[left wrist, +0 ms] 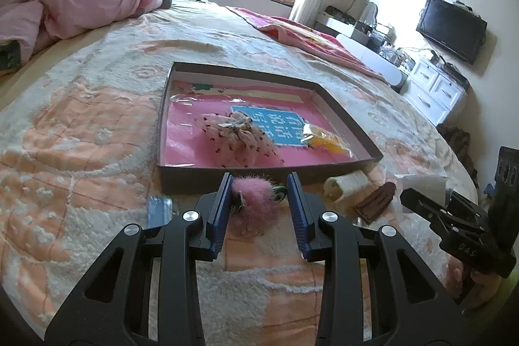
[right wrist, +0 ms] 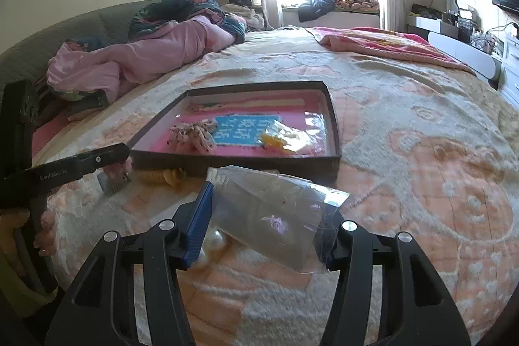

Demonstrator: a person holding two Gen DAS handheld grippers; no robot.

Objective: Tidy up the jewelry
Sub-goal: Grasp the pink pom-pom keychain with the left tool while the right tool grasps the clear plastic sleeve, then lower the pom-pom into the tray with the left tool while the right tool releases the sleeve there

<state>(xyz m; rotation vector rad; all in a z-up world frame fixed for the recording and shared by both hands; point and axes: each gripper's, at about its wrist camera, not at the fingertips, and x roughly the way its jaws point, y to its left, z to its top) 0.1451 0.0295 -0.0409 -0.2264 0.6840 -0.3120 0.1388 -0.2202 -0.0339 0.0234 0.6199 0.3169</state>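
Clear bag [right wrist: 275,216] hides R jaws' far pad.

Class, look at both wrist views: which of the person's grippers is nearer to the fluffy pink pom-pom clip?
Left. The left gripper has the pink pom-pom clip between its jaws. The right gripper is off to the side, holding a clear plastic bag, apart from the clip.

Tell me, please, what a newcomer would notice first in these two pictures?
Probably the shallow dark tray with its pink lining, lying mid-bed on the peach bedspread. Next, the fluffy pink pompom between the left hand-held gripper fingers, and the clear plastic bag in the right hand-held gripper.
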